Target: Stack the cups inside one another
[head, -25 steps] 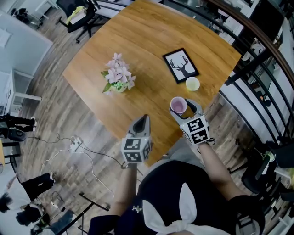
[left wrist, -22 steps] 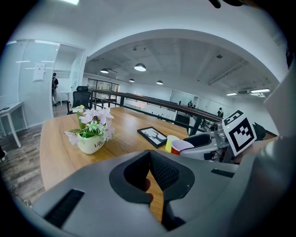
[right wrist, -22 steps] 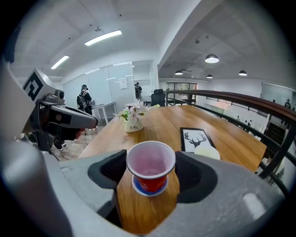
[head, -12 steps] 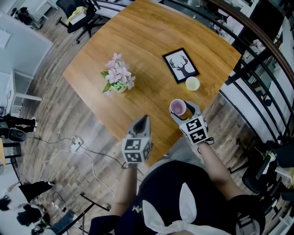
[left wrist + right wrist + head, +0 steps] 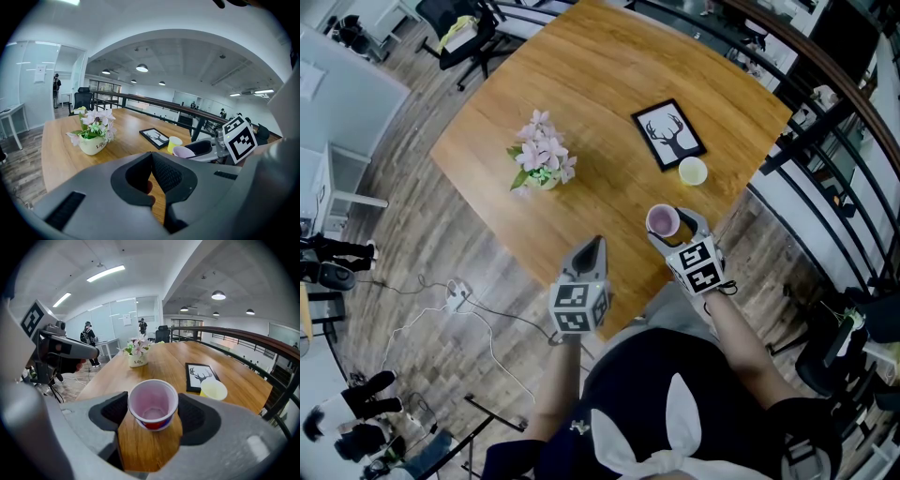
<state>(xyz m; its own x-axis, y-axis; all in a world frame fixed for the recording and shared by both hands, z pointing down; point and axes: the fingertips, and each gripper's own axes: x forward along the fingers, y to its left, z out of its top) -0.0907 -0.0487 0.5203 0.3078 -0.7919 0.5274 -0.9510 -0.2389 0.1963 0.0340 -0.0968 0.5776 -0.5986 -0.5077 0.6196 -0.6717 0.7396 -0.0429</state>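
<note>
Wooden desk [image 5: 581,94], open office behind. Our right gripper [image 5: 675,228] closed on pink cup [image 5: 153,404]: rim against both pads, cup upright, at desk's near edge toward right corner. Yellow cup [image 5: 693,171] stands free near right edge, just beside picture frame [image 5: 668,133]. Our left gripper [image 5: 594,242] pinched together, empty, at near edge.

Risks we see:
- Oversqueeze, thin wall buckles.
- Tilted or off-centre approach, pink base clips yellow rim.
- Nothing steadies yellow cup; it tips, rolls off right edge.
</note>
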